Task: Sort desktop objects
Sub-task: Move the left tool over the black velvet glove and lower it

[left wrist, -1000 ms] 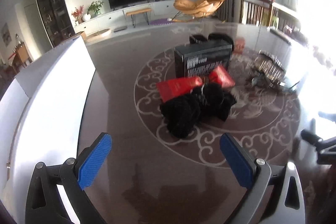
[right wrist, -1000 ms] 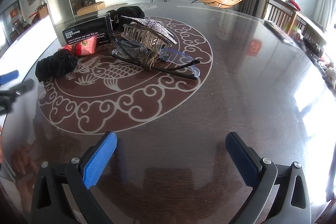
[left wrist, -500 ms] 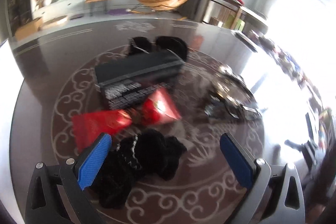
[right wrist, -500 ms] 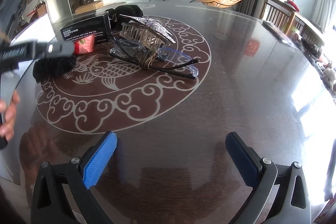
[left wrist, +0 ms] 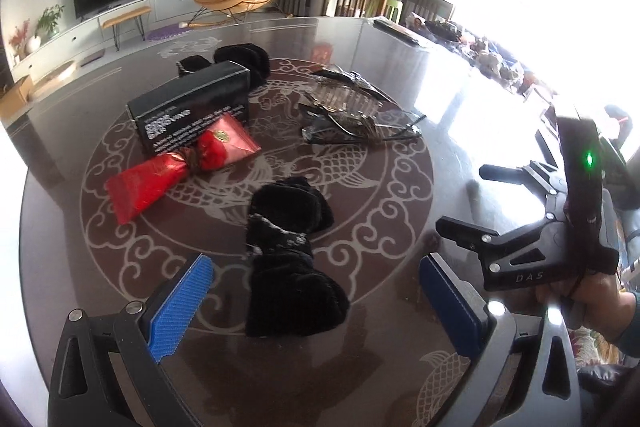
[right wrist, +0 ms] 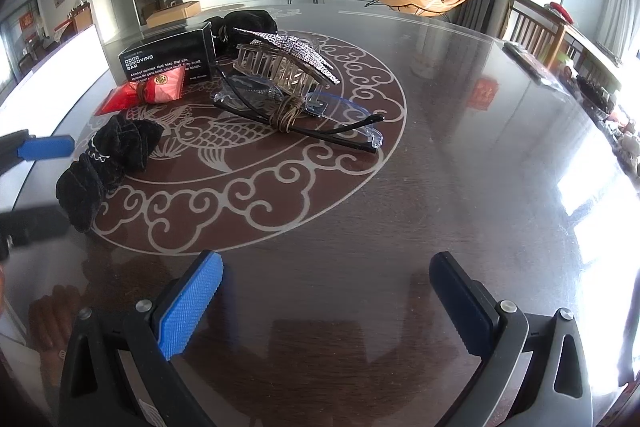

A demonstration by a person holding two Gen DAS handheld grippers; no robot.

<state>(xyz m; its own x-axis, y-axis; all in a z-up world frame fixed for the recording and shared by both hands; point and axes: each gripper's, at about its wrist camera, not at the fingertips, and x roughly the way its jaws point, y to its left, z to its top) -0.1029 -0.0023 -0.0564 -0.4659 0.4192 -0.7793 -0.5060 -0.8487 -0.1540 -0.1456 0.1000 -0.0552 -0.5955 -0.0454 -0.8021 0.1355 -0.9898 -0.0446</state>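
On the dark round table (right wrist: 460, 155) lie one black box (right wrist: 166, 57), two black velvet bows, one red foil packet (right wrist: 148, 91), one pair of clear glasses (right wrist: 320, 123) and one glittery hair claw (right wrist: 286, 65) resting on those glasses. The box has the far bow (left wrist: 240, 61) just behind it and the packet against its front, while the near bow (left wrist: 288, 251) lies well in front of the box. The left gripper (left wrist: 316, 303) hovers low with spread jaws either side of that near bow, not touching it, and the right gripper (right wrist: 326, 301), held in a hand (left wrist: 588, 299), waits spread wide over bare tabletop.

Glossy dark surface (right wrist: 460, 163) mirrors the room; plush black velvet bow (left wrist: 288, 255); shiny red foil wrapper (left wrist: 148, 183); matt black card box (right wrist: 166, 61); rhinestone-studded hair claw (right wrist: 284, 63).
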